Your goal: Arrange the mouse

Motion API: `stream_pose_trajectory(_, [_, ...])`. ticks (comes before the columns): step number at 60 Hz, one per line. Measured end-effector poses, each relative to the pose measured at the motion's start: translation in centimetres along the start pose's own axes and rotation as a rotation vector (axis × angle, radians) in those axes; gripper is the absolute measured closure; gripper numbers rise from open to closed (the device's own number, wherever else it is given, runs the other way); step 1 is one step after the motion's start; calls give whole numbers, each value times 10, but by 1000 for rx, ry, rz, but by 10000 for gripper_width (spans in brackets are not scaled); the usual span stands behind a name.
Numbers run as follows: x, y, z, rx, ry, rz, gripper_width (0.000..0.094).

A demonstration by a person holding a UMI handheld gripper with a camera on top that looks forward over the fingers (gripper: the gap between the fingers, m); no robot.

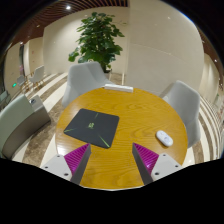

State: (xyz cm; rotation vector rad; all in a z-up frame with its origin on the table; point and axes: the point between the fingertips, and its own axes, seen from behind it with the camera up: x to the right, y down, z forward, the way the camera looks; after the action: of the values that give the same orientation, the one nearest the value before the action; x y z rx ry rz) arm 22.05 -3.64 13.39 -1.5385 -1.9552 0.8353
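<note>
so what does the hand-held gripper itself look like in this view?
The hand-held gripper shows two fingers that look pale grey or white, each wedge-shaped and tapering toward its tip. Each carries a magenta pad on its inner face. No cables, markings, hand or sleeve can be seen.

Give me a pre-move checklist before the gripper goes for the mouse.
1. Mouse in view: ok, it lies on the round wooden table, ahead and to the right of the fingers.
2. Gripper empty: ok, fingers open, nothing between them.
3. Path to the mouse: ok, bare tabletop lies between the right finger and it.
4. Mouse pad located: ok, the dark pad lies to the left, apart from the mouse.
5. Mouse cable: cannot tell.
6. Chairs out of the way: ok, they stand around the table.
</note>
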Motion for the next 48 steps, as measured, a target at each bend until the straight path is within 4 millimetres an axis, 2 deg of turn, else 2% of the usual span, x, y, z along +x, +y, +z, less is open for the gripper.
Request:
stream_pose_trajectory(7, [27,5,3,-4,68,28,70])
stream_pose_trajectory(21, [131,26,25,-15,193,122,68])
stream_pose_trajectory(27, [168,34,30,-12,234,149,69])
stream_pose_trajectory(38, [215,44,46,7,266,175,68])
stream_pose_trajectory(48, [237,47,70,28,266,172,68])
